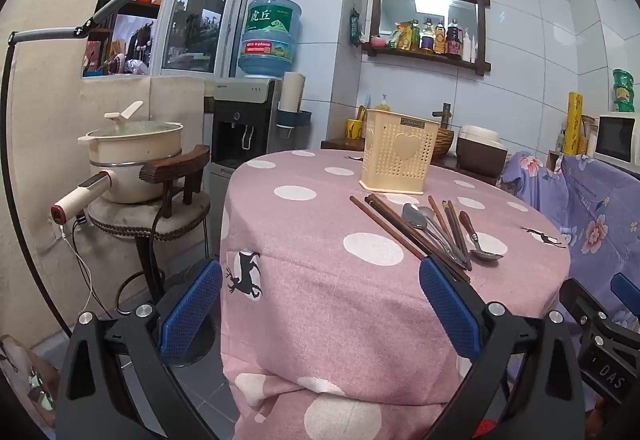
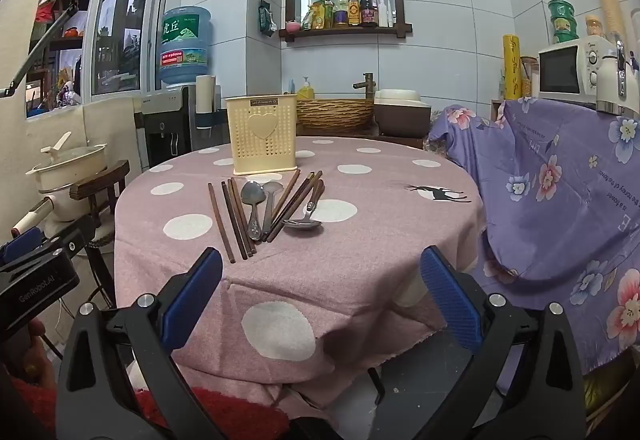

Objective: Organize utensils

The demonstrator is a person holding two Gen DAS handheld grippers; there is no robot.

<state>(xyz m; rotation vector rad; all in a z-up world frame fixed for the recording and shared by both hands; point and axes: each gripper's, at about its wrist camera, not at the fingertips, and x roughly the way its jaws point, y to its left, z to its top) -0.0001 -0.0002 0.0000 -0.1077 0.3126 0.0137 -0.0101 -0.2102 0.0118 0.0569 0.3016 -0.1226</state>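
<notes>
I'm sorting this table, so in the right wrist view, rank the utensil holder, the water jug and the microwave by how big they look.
Largest to smallest as they look:
1. Microwave and utensil holder: look alike, so no ranking between them.
2. Water jug: somewhat smaller, but it stands farther back, so its true size is unsure.

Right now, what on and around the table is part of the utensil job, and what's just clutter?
In play: chopsticks, spoons, yellow utensil holder.

Clutter: water jug, cooking pot, microwave, wicker basket, shelf bottles.
</notes>
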